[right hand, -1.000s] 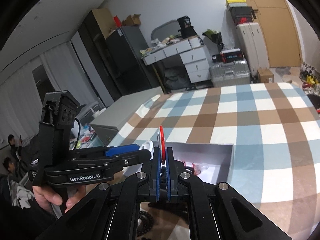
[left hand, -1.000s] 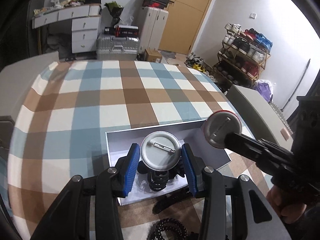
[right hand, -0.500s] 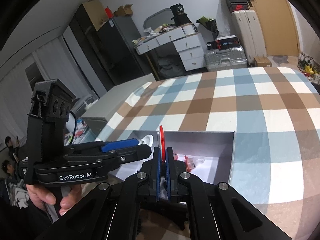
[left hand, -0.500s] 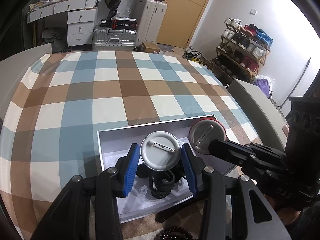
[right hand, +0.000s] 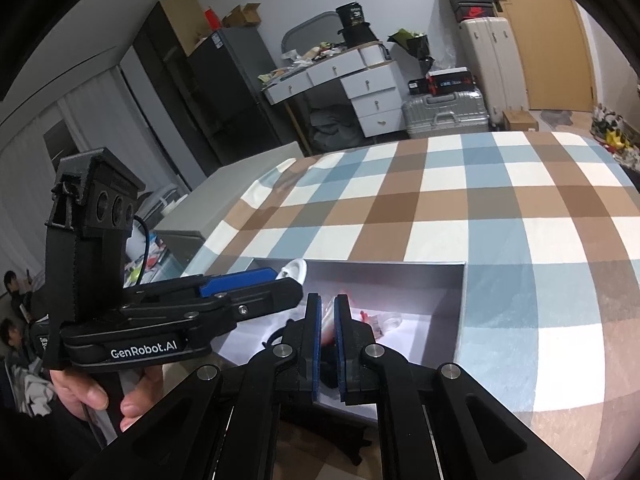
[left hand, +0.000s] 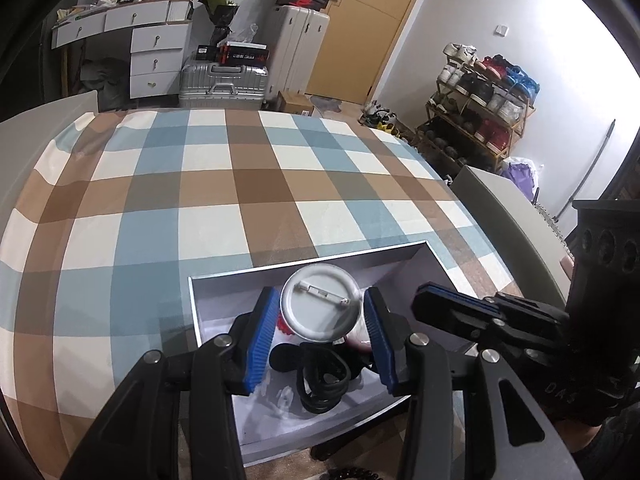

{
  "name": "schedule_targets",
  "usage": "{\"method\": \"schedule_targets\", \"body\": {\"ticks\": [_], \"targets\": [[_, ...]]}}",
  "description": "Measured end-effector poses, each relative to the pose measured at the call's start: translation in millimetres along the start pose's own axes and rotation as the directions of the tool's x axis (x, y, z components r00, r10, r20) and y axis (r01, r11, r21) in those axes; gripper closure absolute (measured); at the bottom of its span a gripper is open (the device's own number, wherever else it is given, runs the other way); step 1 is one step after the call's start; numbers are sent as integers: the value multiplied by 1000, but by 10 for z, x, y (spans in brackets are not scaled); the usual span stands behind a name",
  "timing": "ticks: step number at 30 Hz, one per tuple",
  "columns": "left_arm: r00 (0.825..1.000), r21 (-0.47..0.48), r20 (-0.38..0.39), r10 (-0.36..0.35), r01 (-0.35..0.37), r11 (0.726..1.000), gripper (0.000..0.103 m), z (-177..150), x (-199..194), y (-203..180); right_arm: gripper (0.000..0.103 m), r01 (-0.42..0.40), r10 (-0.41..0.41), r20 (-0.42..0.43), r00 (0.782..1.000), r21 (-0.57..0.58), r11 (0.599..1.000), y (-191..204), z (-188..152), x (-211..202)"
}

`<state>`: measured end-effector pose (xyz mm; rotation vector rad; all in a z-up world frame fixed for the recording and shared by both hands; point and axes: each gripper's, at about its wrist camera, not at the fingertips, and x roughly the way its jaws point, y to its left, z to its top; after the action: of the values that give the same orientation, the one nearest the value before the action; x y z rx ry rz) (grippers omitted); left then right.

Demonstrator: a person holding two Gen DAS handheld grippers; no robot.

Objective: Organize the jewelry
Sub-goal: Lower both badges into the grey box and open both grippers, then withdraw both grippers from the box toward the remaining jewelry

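An open grey box (left hand: 312, 261) (right hand: 460, 312) sits on the checked tablecloth. My left gripper (left hand: 320, 294) (right hand: 282, 280) hovers over it, jaws opening. A round pin badge (left hand: 322, 304), silver back up and blurred, still sits between the blue pads, which stand just clear of its rim. My right gripper (right hand: 328, 300) (left hand: 430, 296) reaches in from the right. Its jaws are opening to a narrow gap with nothing pressed between them. A red-rimmed badge (left hand: 358, 340) lies in the box below, partly hidden. Black hair ties (left hand: 320, 380) also lie inside.
A black beaded bracelet (left hand: 352, 473) lies on the cloth in front of the box. A hand (right hand: 92, 392) holds the left gripper's handle. The checked tablecloth (left hand: 260, 184) stretches beyond the box. Drawers, suitcases and a shoe rack stand behind.
My right gripper sank to the box and let go of the red-rimmed badge, which now lies inside. The left jaws have widened a little around the silver badge.
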<state>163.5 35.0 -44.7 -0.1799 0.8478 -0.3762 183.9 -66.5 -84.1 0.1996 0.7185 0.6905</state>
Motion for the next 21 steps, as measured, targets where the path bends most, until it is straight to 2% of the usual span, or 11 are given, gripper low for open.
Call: {"method": "schedule_targets", "body": {"ticks": [3, 6, 7, 21], "targets": [[1000, 4, 12, -9, 9, 1000, 60, -11, -55, -4, 78, 13, -13, 18, 1000, 6, 1000, -6, -9, -83], [999, 8, 30, 15, -15, 1000, 52, -29, -134, -23, 75, 23, -23, 47, 999, -1, 1000, 16, -5, -201], [999, 4, 35, 24, -24, 1000, 51, -40, -164, -24, 70, 26, -26, 52, 998, -3, 1000, 22, 0, -224], [987, 1, 119, 107, -108, 994, 49, -187, -479, -174, 38, 53, -43, 171, 984, -57, 997, 263, -29, -735]]}}
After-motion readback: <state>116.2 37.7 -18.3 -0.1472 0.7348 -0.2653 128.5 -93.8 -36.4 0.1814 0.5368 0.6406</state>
